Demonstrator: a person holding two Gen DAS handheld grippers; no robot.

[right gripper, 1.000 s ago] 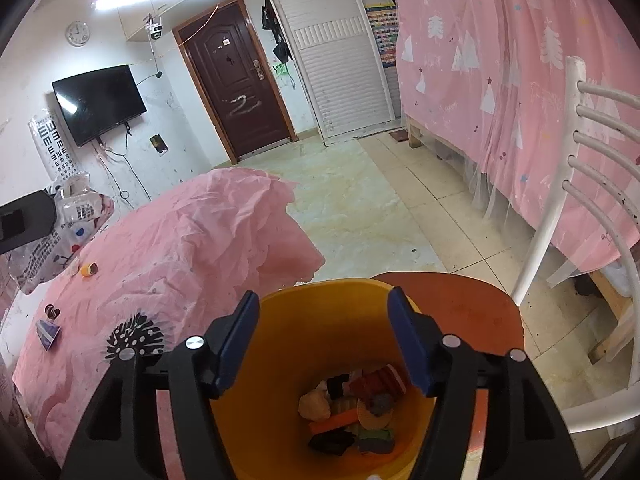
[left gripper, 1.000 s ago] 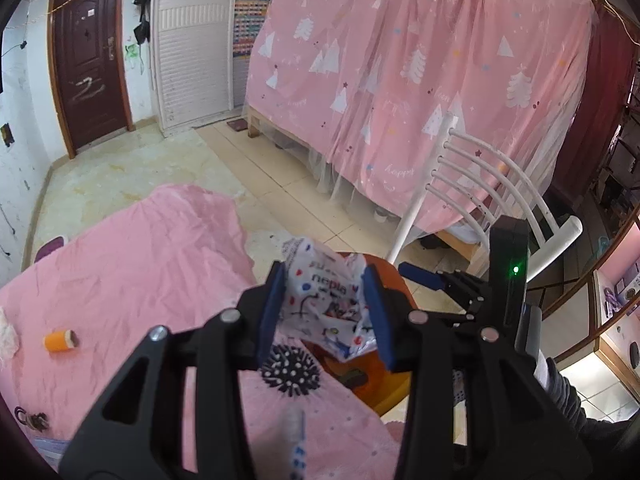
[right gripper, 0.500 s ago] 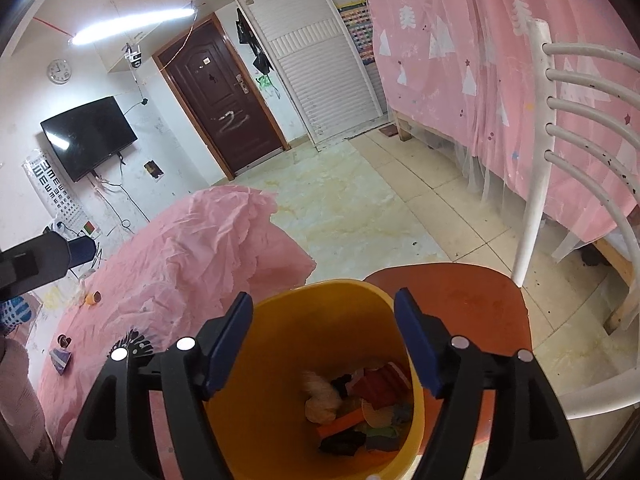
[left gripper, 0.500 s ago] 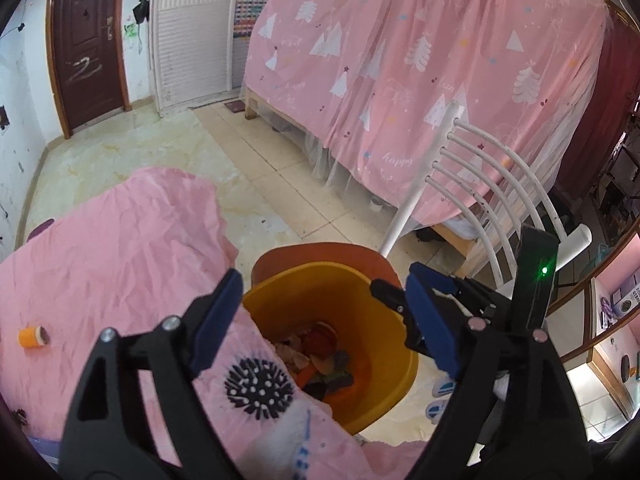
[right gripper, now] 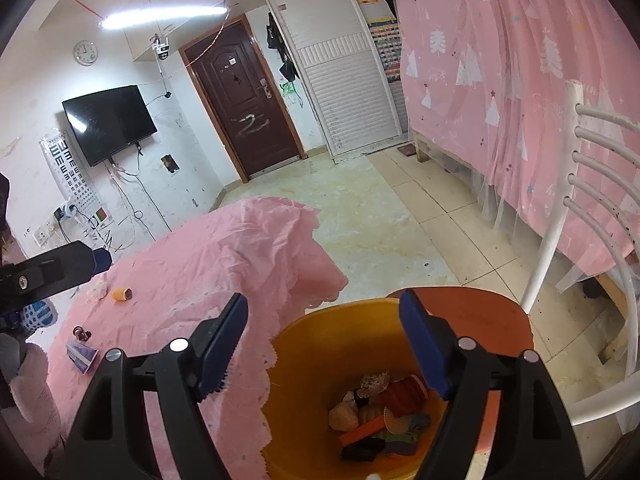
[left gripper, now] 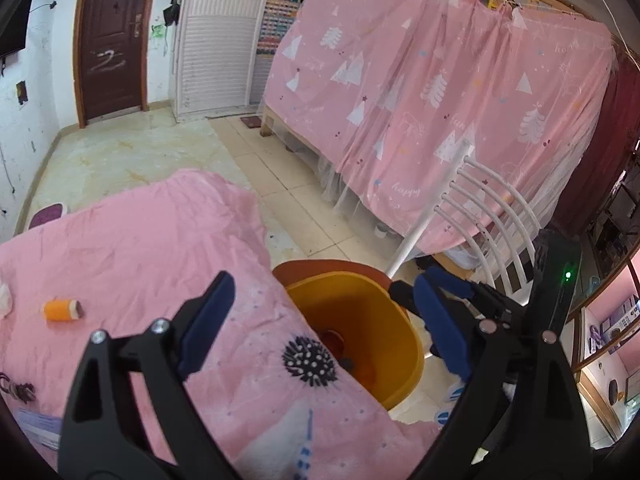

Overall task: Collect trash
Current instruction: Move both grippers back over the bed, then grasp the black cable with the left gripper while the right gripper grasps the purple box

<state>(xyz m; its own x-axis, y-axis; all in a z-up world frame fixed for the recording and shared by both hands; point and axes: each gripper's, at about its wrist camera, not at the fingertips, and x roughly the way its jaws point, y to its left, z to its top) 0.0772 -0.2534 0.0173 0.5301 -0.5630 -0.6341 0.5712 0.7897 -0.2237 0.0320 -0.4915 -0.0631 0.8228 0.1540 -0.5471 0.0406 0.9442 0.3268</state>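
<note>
Beside the pink-clothed table [left gripper: 120,248], an orange bin [right gripper: 320,344] holds trash.

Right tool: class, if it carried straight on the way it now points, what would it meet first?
Probably the orange bin: the right tool, open and empty, points down into its mouth, toward the trash inside. Depth is uncertain.

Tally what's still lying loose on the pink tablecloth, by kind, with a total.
Orange roll: 1
Binder clip: 1
Purple-white packet: 1
White crumpled wad: 1
Total: 4, as far as both views show; the cloth's near edge is hidden behind the grippers.
</note>
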